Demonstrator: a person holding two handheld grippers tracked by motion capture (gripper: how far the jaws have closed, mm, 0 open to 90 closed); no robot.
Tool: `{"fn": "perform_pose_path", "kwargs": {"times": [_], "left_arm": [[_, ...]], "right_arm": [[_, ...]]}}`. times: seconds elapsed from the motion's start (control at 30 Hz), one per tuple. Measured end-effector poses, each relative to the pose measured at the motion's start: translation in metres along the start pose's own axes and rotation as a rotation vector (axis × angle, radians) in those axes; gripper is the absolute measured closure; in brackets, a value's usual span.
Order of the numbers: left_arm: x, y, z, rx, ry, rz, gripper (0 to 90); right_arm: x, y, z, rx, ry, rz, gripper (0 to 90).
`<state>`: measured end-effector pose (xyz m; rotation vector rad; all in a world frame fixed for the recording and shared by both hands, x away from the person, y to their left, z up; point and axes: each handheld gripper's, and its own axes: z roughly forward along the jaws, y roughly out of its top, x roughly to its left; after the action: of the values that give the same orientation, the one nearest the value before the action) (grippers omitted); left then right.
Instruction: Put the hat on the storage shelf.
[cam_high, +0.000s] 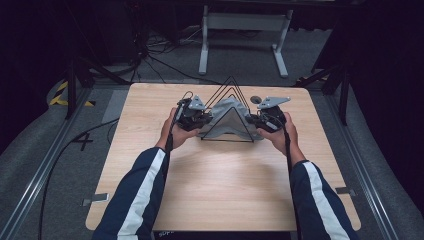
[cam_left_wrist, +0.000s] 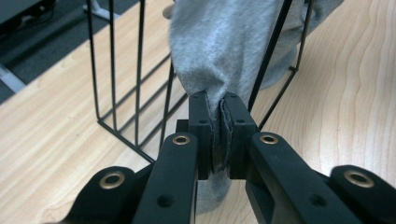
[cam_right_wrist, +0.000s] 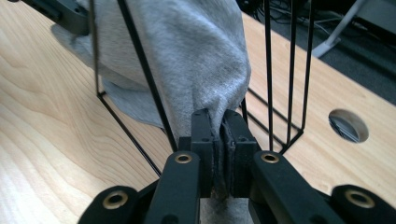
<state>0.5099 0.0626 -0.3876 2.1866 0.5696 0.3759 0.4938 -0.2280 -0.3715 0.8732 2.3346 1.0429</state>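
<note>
So both claws were clamped: left gripper (cam_left_wrist: 218, 122) & right gripper (cam_right_wrist: 219, 133) each pinched grey cloth (cam_high: 227, 119) draped over wire rack (cam_high: 231, 86) on table (cam_high: 225, 185).

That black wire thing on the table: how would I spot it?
On the wooden table, look between the two hands. The wire rack rises there in triangular peaks, grey cloth draped over it; it is the lone thin-lined black frame.

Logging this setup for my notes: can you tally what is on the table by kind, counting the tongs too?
Grey cloth: 1
Black wire rack: 1
Tongs: 2, left and right, each shut on the cloth
Total: 4
</note>
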Motion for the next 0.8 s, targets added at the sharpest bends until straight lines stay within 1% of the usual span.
{"fn": "perform_pose_path", "kwargs": {"times": [0.03, 0.13, 0.2, 0.27, 0.33, 0.5, 0.53, 0.6, 0.63, 0.67, 0.7, 0.8], "left_arm": [[0.000, -0.002, 0.002, 0.002, 0.003, 0.000, 84.5], [0.002, -0.007, 0.008, 0.006, -0.001, -0.020, 84.6], [0.004, -0.010, 0.012, 0.014, -0.001, -0.021, 84.6], [0.004, -0.013, 0.016, 0.007, -0.005, -0.036, 84.6], [0.004, -0.015, 0.019, -0.001, -0.006, -0.047, 84.6], [0.004, -0.019, 0.020, -0.016, -0.007, -0.069, 84.5], [0.004, -0.019, 0.019, -0.014, -0.003, -0.061, 84.5], [0.003, -0.017, 0.016, -0.009, 0.007, -0.052, 84.5], [0.003, -0.017, 0.015, -0.006, 0.005, -0.048, 84.4], [0.003, -0.016, 0.012, -0.009, 0.011, -0.043, 84.4], [0.003, -0.016, 0.010, -0.016, 0.016, -0.047, 84.3], [0.004, -0.015, 0.002, -0.020, 0.022, -0.035, 84.1]], "right_arm": [[-0.001, -0.002, 0.002, 0.000, 0.003, 0.006, 84.8], [-0.003, -0.008, 0.006, -0.007, 0.010, 0.032, 84.8], [-0.003, -0.010, 0.009, -0.005, 0.008, 0.038, 84.8], [-0.003, -0.012, 0.010, 0.001, 0.003, 0.036, 84.8], [-0.003, -0.015, 0.012, 0.000, -0.001, 0.045, 84.8], [-0.004, -0.021, 0.015, -0.008, -0.001, 0.060, 84.7], [-0.004, -0.021, 0.014, -0.006, -0.001, 0.061, 84.7], [-0.003, -0.020, 0.013, 0.004, -0.009, 0.049, 84.5], [-0.002, -0.019, 0.013, 0.005, -0.012, 0.043, 84.5], [-0.002, -0.018, 0.012, 0.007, -0.015, 0.039, 84.4], [-0.001, -0.017, 0.010, 0.011, -0.020, 0.030, 84.2], [-0.002, -0.015, 0.005, -0.001, -0.023, 0.031, 83.8]]}}
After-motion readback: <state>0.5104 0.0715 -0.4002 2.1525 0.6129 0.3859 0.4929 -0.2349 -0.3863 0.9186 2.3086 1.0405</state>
